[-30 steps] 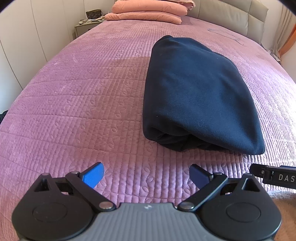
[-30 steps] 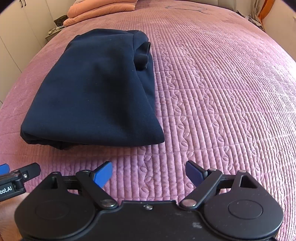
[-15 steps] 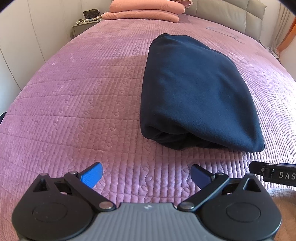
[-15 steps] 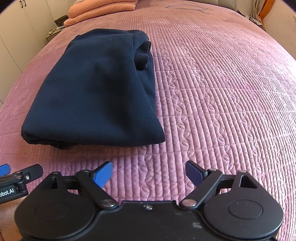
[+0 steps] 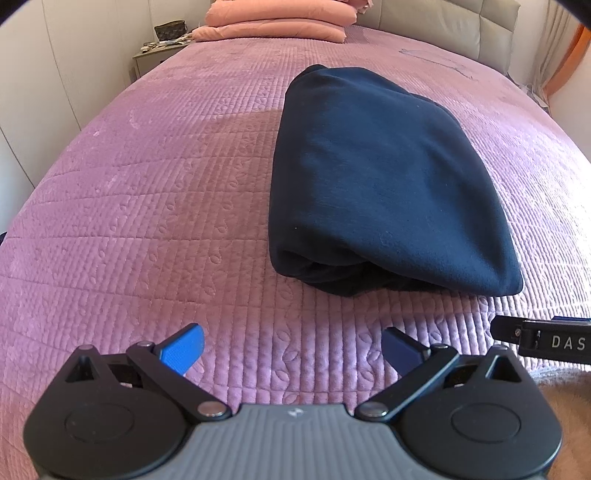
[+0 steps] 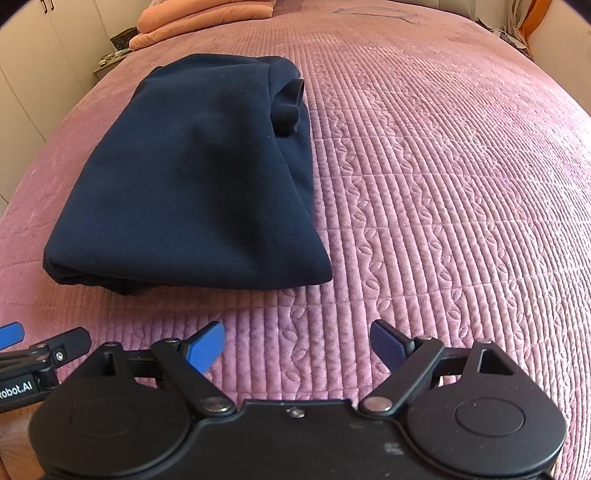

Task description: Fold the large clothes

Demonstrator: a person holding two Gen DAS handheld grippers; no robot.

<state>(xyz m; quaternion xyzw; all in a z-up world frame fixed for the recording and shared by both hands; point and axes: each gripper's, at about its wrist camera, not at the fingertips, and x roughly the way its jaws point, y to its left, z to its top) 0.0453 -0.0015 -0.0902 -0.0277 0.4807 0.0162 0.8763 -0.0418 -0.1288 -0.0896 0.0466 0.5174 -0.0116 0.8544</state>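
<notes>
A dark navy garment (image 5: 384,177) lies folded into a thick oblong bundle on the purple quilted bedspread (image 5: 166,206). It also shows in the right wrist view (image 6: 199,177), with a cuff or collar roll at its far right edge. My left gripper (image 5: 291,349) is open and empty, hovering above the bedspread short of the bundle's near end. My right gripper (image 6: 297,343) is open and empty, also short of the bundle, off its near right corner. Each gripper's tip shows at the edge of the other's view.
Stacked peach pillows (image 5: 277,22) lie at the head of the bed beside a padded headboard (image 5: 454,22). A nightstand (image 5: 159,51) with small items stands at the far left by white cupboards (image 6: 44,55). Bedspread stretches on both sides of the bundle.
Both grippers stay open and nearly still. The left wrist view has drifted slightly, so the bundle sits a little further left in it.
</notes>
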